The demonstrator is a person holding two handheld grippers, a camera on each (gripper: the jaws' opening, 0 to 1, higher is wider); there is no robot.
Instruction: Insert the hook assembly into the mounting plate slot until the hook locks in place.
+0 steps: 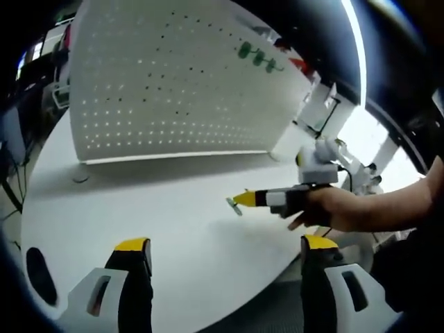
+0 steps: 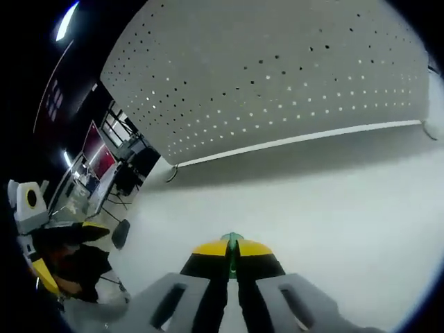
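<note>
A white perforated mounting plate stands upright at the back of the white table. Several green hooks hang near its upper right. In the left gripper view my left gripper is open above the table with nothing between its jaws. A hand brings in my right gripper from the right, shut on a small green hook assembly just over the tabletop, well short of the plate. In the right gripper view the hook assembly peeks out between the shut yellow tips of my right gripper.
White stands and equipment rise at the table's right end. A dark round spot lies near the table's front left edge. My left gripper sits at the left in the right gripper view, with desks and screens behind it.
</note>
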